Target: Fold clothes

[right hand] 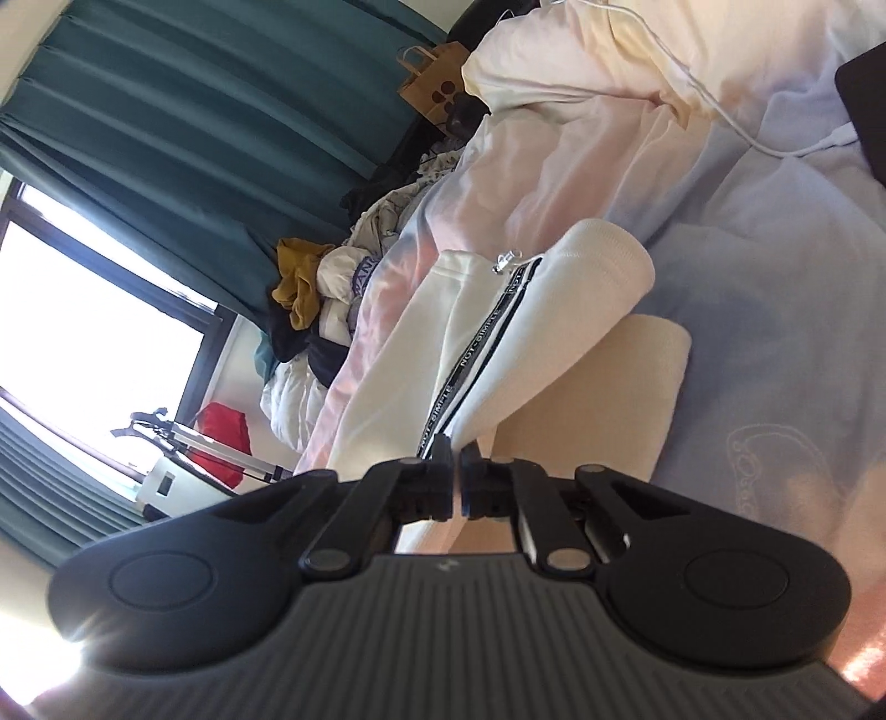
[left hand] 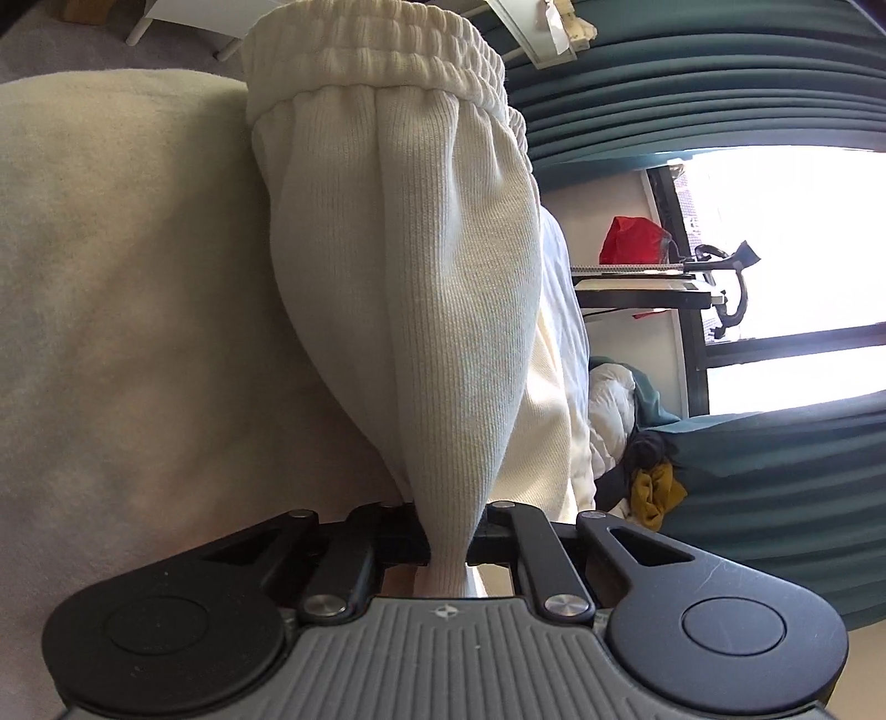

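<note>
Cream ribbed-knit trousers (left hand: pixel 410 288), elastic waistband gathered, black-striped side.

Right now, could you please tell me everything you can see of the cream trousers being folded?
The cream trousers look like soft ribbed knit, with a gathered elastic waistband at the far end. In the right wrist view a black-and-white lettered stripe runs down one side. They lie partly on a beige folded cloth on the pale blue bedding. The left gripper is shut on a bunched end of the fabric; the right gripper is shut at the fabric's striped edge, though the pinch itself is hard to see.
</note>
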`<action>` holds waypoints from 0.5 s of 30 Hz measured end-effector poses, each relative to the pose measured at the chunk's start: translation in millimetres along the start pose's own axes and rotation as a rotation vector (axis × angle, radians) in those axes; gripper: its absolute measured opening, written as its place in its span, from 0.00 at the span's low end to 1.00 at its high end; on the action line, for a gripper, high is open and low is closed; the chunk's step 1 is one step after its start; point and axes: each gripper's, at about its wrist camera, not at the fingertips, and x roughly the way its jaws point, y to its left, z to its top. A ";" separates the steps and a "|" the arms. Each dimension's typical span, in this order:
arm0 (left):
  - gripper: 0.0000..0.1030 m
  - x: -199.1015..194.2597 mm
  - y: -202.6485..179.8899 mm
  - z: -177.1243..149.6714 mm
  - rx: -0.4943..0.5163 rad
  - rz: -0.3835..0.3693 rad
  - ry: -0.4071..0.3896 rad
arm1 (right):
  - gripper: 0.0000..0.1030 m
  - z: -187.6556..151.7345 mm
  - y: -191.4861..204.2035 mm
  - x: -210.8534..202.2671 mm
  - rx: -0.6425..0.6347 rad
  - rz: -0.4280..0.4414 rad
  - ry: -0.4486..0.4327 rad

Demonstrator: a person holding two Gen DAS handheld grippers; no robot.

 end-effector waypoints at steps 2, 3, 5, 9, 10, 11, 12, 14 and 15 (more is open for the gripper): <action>0.08 0.6 1.0 1.0 0.011 0.009 0.000 | 0.05 1.9 -10.5 0.2 0.020 -0.029 0.036; 0.08 -0.7 3.1 1.5 0.006 0.007 0.000 | 0.06 1.7 -18.3 2.1 0.050 -0.039 0.066; 0.08 4.1 1.7 -0.4 -0.012 0.002 0.001 | 0.06 1.4 -33.9 5.9 0.111 -0.059 0.126; 0.09 6.3 -1.1 0.1 0.001 0.013 0.005 | 0.09 1.9 -48.6 -8.1 0.219 -0.031 0.121; 0.09 6.8 -2.2 -0.2 0.007 0.017 0.004 | 0.09 2.0 -48.7 -11.1 0.221 -0.037 0.116; 0.09 7.0 -3.2 -0.4 0.014 0.020 0.004 | 0.10 1.8 -48.4 -13.4 0.218 -0.053 0.113; 0.09 7.0 -3.9 -0.5 0.022 0.025 0.005 | 0.14 1.2 -48.8 -14.7 0.221 -0.074 0.112; 0.11 6.6 -4.2 -0.5 0.025 0.029 0.009 | 0.29 -0.5 -53.5 -13.4 0.252 -0.110 0.122; 0.11 6.4 -3.1 -0.3 0.021 0.029 0.010 | 0.42 -1.3 -56.6 -11.9 0.276 -0.122 0.131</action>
